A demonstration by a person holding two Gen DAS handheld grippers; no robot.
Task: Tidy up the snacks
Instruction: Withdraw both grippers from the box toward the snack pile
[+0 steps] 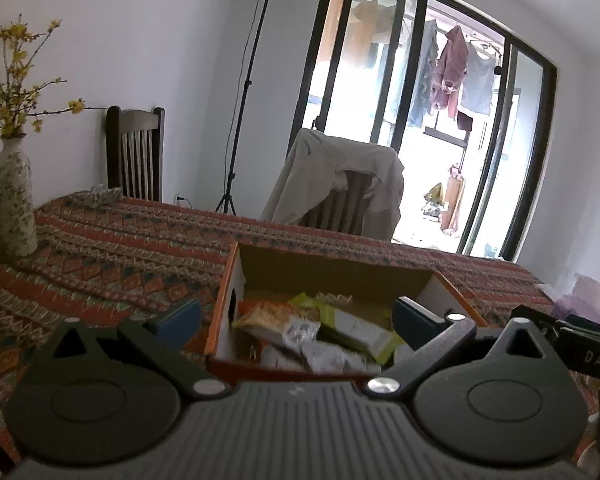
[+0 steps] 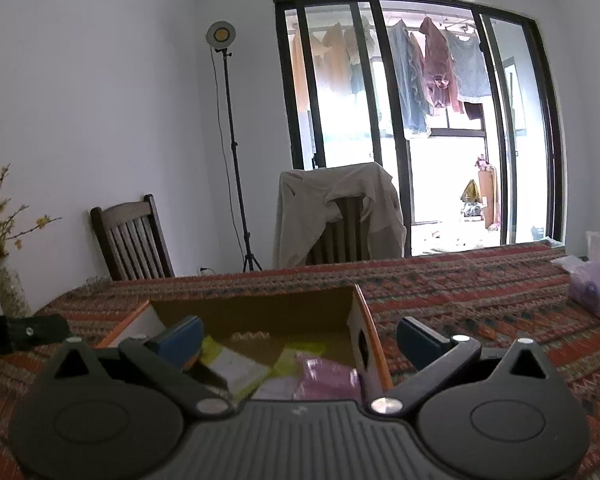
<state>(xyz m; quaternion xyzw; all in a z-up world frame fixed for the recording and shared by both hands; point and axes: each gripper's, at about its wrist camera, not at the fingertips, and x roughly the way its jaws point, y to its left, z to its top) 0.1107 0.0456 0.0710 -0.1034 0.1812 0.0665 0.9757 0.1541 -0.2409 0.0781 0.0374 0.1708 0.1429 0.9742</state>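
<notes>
An open cardboard box (image 1: 256, 264) with orange edges stands on the patterned tablecloth and holds several snack packets (image 1: 320, 332), yellow-green, grey and orange. My left gripper (image 1: 296, 316) is open and empty, its fingers spread over the box's near-left part. In the right wrist view the same box (image 2: 260, 308) shows yellow-green packets and a pink packet (image 2: 324, 376). My right gripper (image 2: 300, 338) is open and empty, its left finger over the box and its right finger outside the box's right wall.
A patterned vase (image 1: 14, 196) with yellow flowers stands at the table's left. Two wooden chairs (image 1: 136, 152) stand behind the table, one draped with a beige jacket (image 1: 336, 180). A light stand (image 1: 240, 100) is by the wall. A purplish plastic bag (image 2: 596, 288) lies at far right.
</notes>
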